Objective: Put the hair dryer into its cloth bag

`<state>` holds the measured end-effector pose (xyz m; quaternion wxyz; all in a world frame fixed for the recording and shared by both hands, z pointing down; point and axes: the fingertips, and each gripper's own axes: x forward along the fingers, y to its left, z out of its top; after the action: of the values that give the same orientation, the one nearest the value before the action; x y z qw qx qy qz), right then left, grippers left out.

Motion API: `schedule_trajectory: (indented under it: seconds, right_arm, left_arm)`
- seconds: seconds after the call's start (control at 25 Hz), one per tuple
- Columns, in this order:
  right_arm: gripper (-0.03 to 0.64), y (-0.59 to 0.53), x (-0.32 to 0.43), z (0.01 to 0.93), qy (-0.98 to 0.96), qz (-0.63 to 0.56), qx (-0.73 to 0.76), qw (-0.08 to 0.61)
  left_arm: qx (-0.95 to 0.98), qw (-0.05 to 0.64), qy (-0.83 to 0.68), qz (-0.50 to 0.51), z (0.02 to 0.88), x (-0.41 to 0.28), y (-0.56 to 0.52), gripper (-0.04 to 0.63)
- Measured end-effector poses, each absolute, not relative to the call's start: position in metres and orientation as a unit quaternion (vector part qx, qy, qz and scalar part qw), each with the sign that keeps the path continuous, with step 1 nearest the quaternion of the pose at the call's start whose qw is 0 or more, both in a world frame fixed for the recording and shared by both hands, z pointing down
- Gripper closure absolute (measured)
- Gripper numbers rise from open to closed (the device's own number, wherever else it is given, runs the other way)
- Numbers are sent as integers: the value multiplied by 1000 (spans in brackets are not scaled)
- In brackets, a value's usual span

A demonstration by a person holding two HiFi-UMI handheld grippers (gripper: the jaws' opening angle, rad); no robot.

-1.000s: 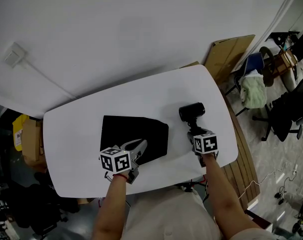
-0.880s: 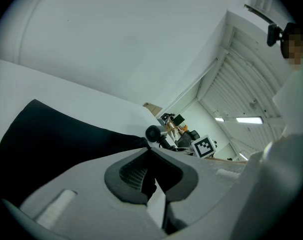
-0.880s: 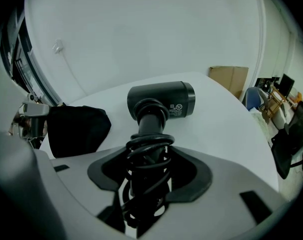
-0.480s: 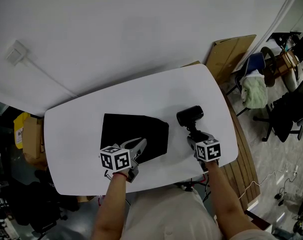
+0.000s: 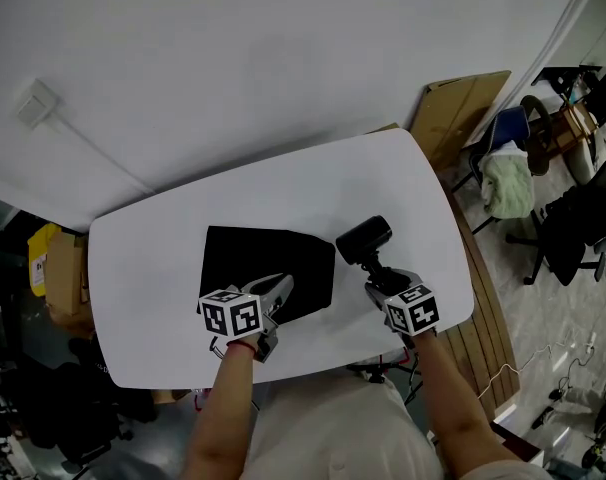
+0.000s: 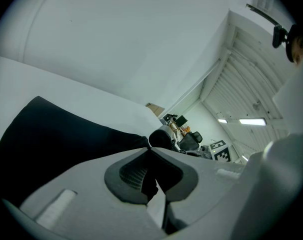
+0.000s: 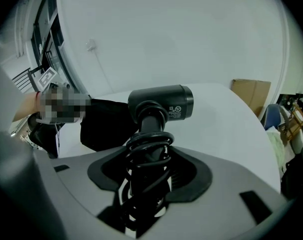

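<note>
— How is the left side set?
— Left forearm (image 5: 221, 413) stretched forward, left gripper (image 5: 280, 290) angled slightly down, jaws pinched shut on the cloth bag (image 5: 253, 258) edge.
— And the right?
— Right gripper (image 5: 375, 273) tips steeper, jaws wide, clamping the hair dryer (image 5: 363, 238) handle.

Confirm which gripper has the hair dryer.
The right gripper: it grips the hair dryer by its cord-wrapped handle; the left gripper pinches the cloth bag.

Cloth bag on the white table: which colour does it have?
The cloth bag is plain black, with no pattern; the head view shows it best.
</note>
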<state>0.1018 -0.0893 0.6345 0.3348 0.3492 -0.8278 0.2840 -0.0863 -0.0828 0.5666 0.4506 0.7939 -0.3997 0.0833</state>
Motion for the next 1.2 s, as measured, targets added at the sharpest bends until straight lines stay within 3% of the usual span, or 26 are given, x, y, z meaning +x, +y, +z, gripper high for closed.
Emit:
schedule_trajectory:
  seconds: [1.2]
  right_arm:
    - [388,-33,64,633,-857,222,220,411]
  left_arm:
    - [793,449,-405,78,564,-83,-84,571]
